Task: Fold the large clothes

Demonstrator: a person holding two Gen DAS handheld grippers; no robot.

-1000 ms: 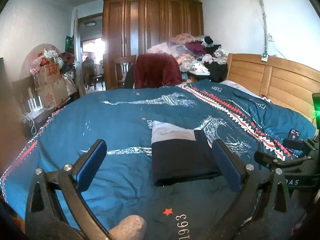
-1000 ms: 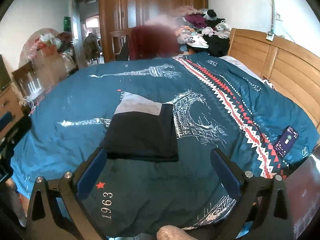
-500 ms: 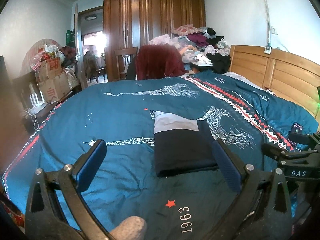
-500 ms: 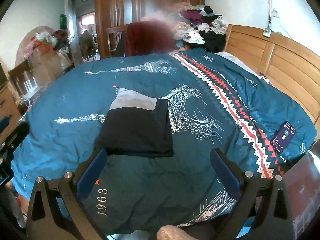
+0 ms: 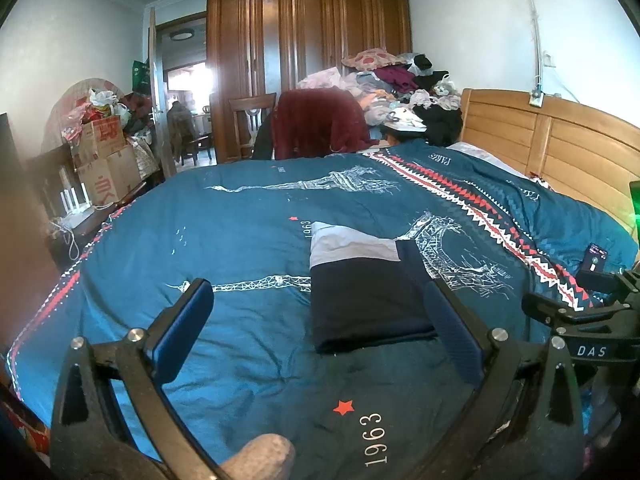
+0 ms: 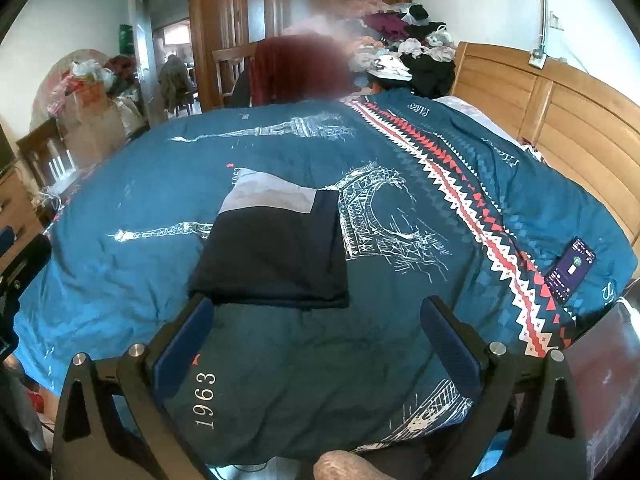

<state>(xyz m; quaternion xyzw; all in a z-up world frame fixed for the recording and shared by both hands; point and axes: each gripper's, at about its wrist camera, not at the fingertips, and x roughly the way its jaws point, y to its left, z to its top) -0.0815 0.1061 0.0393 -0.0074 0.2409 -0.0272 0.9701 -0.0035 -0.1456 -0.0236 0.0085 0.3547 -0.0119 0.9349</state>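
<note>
bed: a blue quilt (image 6: 400, 340) printed with towers covers the whole bed; it is the landmark for everything below
garment: one dark garment (image 6: 276, 256) with a pale grey band at its far end lies near the middle of the quilt, already a flat rectangle with layered edges along its near side
phone: a lit phone (image 6: 571, 270) rests on the quilt, well to the right of the garment and near the quilt's right edge
left gripper: left gripper (image 5: 320, 324) hovers above the quilt on the near side of the garment, fingers (image 5: 182, 332) spread wide with nothing between them
right gripper: right gripper (image 6: 316, 340) hangs over the quilt's near part, just short of the garment's near edge, fingers (image 6: 450, 344) spread apart and empty
step in hand: judging by the tidy rectangle, the folding looks nearly or fully done; what remains is one more fold or lifting the bundle away
how to do it well: if another fold is wanted, pinch the two near corners through all layers, one gripper at each, lift evenly and lay the near edge onto the grey band, keeping the side edges aligned
risk: catching quilt fabric along with the garment, or gripping only the top layer so the stack opens
</note>
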